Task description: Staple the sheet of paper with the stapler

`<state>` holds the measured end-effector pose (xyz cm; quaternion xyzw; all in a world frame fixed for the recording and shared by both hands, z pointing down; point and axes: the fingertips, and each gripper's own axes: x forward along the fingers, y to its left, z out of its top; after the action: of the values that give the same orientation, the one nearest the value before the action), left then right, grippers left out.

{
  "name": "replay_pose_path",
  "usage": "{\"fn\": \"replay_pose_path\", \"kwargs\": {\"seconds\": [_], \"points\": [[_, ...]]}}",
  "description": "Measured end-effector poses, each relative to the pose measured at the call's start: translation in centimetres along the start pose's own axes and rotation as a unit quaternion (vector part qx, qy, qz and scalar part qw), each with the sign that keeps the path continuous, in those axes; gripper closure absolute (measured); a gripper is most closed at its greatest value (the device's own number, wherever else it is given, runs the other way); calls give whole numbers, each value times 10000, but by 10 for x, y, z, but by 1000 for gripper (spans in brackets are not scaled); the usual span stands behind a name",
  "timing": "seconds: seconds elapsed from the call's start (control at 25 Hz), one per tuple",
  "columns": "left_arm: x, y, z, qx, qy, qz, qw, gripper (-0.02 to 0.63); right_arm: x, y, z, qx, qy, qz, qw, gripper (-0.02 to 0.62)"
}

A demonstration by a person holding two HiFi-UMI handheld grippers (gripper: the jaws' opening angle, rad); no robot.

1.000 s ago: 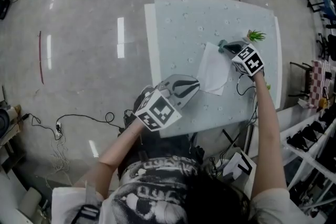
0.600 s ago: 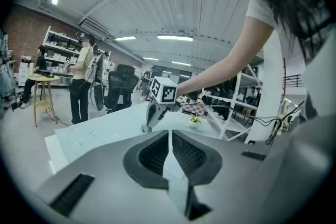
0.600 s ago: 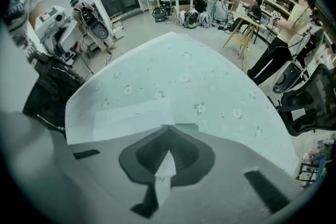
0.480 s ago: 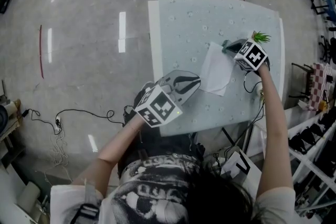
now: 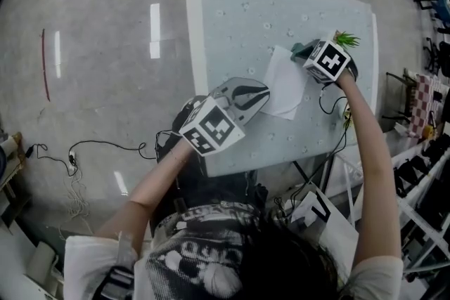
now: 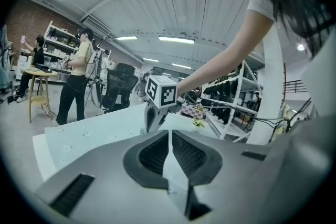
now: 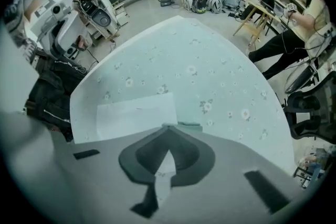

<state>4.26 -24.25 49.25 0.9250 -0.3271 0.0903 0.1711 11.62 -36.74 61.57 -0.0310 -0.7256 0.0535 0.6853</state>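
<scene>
Eyes on the right gripper (image 7: 169, 153) first: its jaws were clamped tip to tip with nothing caught between them. They pointed straight down at the stapler (image 7: 184, 125), whose teal top peeked out just past the tips. Whether the tips actually pressed on it, no view settled. That stapler sat at the far right corner of the sheet of paper (image 5: 284, 84), touching that corner. Over to the left gripper (image 5: 263, 93), and its pads (image 6: 192, 156) were drawn in close as well, with only a pale hairline showing in the slit. The tips sat right at the sheet's near left edge, but whether they pinched the paper or merely met it could not be told. The sheet itself lay pale and mostly flat on the flowered table (image 5: 239, 14), between the two grippers. Moving outward, each gripper carried its marker cube (image 5: 328, 60) above the person's wrist, the right one just past the sheet's right corner, the left one on the sheet's near side. A small green plant (image 5: 345, 39) stood just beyond the stapler, on the side away from the sheet. Well to the left of the sheet, a black cable (image 5: 105, 145) trailed over the glossy floor (image 5: 105, 46). Well beyond the sheet's far side, a person (image 6: 73, 81) stood beside a stool.
</scene>
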Motion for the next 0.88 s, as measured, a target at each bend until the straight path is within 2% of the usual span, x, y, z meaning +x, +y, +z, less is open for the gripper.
{"fn": "replay_pose_path", "kwargs": {"seconds": [0.28,0.44,0.56,0.88], "points": [[15,4,-3,-52,11,-86,9999,586,4,1,2,31,134,23,9999,589],[20,0,-2,-22,37,-169,9998,586,8,-2,-2,-158,388,-241,9988,588],[17,-2,-4,-20,74,-164,9998,586,10,-2,3,-118,135,-115,9998,588],[-3,-12,0,243,277,-167,9992,586,6,-2,-1,361,-419,-264,9981,588]]}}
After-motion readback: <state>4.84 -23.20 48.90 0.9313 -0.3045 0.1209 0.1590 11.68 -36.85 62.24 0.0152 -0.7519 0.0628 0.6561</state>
